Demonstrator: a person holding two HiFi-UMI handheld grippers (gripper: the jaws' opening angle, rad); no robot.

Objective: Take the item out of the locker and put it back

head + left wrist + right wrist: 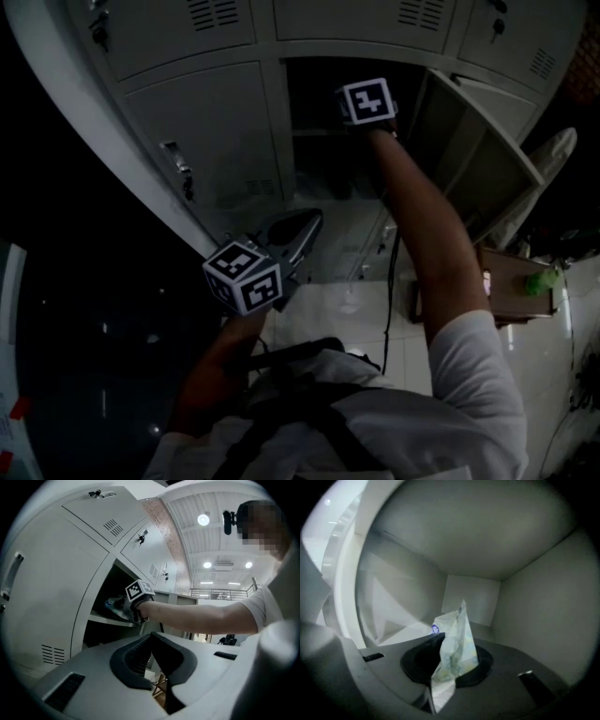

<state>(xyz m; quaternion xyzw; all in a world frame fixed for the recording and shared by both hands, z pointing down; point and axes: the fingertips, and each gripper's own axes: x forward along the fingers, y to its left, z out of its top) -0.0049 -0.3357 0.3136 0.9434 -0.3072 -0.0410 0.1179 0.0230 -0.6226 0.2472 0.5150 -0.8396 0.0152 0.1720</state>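
The item is a soft pale packet (458,625) with faint green print. My right gripper (452,645) is shut on it, inside the open locker compartment (323,122), and the packet sticks up between the pads. From the left gripper view, the right gripper (119,607) holds the packet (111,605) just above the compartment's shelf (105,618). The head view shows only the right gripper's marker cube (366,101); its jaws are hidden behind it. My left gripper (302,228) hangs outside the locker, lower left, pointing level at the cabinet. Its fingertips meet, with nothing between them.
The compartment's grey door (478,155) stands swung out to the right. Closed locker doors with handles (178,171) fill the left and the row above. A low wooden table (511,281) with a green thing (542,279) stands on the tiled floor at the right.
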